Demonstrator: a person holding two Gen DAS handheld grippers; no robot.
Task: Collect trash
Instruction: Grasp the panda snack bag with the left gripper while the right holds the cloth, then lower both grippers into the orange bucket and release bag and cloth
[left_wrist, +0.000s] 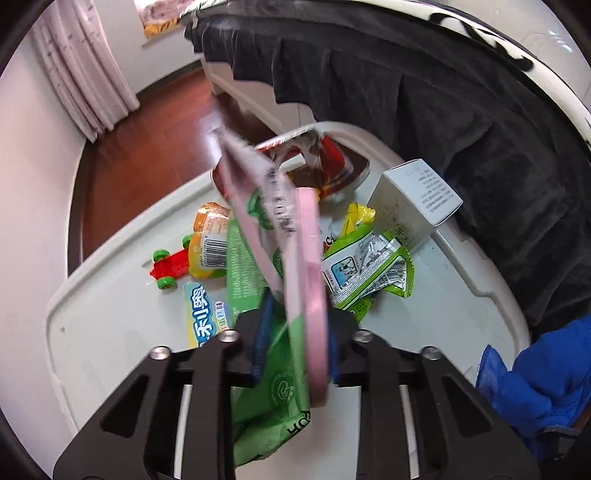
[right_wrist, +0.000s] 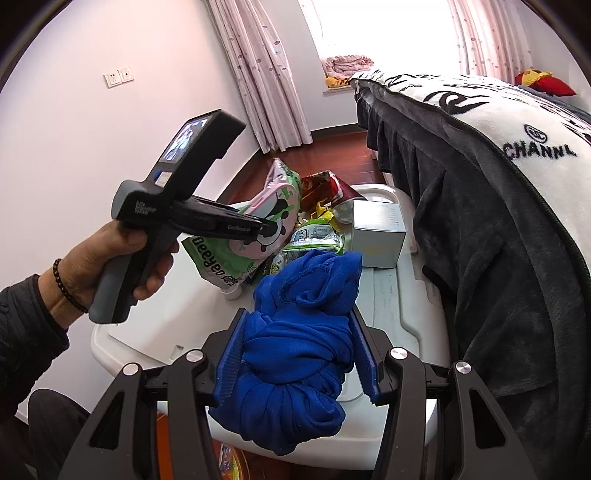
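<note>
My left gripper (left_wrist: 295, 332) is shut on a green wet-wipes pack with a pink panda lid (left_wrist: 306, 280), held up above the white table; it also shows in the right wrist view (right_wrist: 266, 225), with the left gripper (right_wrist: 267, 227) clamped on it. My right gripper (right_wrist: 299, 354) is shut on a bundled blue cloth (right_wrist: 299, 332) over the table's near edge. Snack wrappers lie on the table: a green-white one (left_wrist: 369, 266), a yellow-orange one (left_wrist: 208, 240), a light blue one (left_wrist: 199, 314) and a red bag (left_wrist: 328, 162).
A white box (left_wrist: 413, 199) stands at the table's (left_wrist: 110, 332) right side by the bed's dark skirt (left_wrist: 480, 129). A red toy car with green wheels (left_wrist: 170, 266) lies at the left. Wooden floor (left_wrist: 147, 147) and curtains (right_wrist: 266, 74) are beyond.
</note>
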